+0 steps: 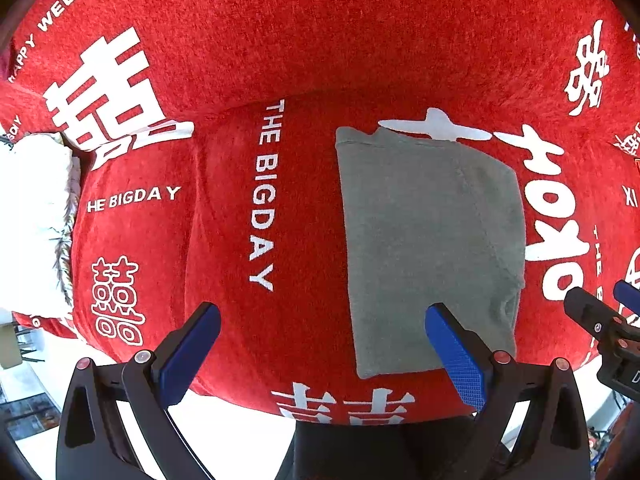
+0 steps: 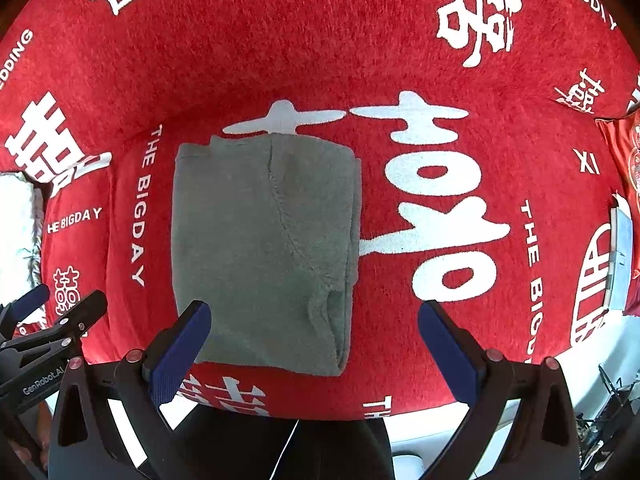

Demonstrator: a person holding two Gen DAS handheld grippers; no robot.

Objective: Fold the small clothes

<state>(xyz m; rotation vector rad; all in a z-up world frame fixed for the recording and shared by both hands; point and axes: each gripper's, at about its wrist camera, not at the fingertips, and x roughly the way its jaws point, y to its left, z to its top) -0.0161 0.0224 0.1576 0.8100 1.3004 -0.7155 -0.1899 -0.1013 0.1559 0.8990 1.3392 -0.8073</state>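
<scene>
A small grey garment (image 1: 428,248) lies folded into a tall rectangle on a red cloth with white lettering (image 1: 280,60). It also shows in the right wrist view (image 2: 264,248). My left gripper (image 1: 322,344) is open and empty, hovering above the near edge, with the garment under its right finger. My right gripper (image 2: 316,340) is open and empty, with the garment's near right corner between its fingers and below them. The right gripper shows at the edge of the left wrist view (image 1: 600,316). The left gripper shows at the edge of the right wrist view (image 2: 52,320).
A white fluffy item (image 1: 32,220) lies at the left edge of the red cloth; it also shows in the right wrist view (image 2: 16,232). A grey flat object (image 2: 620,256) and a red packet (image 2: 624,152) sit at the right. The cloth's near edge drops to a white floor (image 1: 224,440).
</scene>
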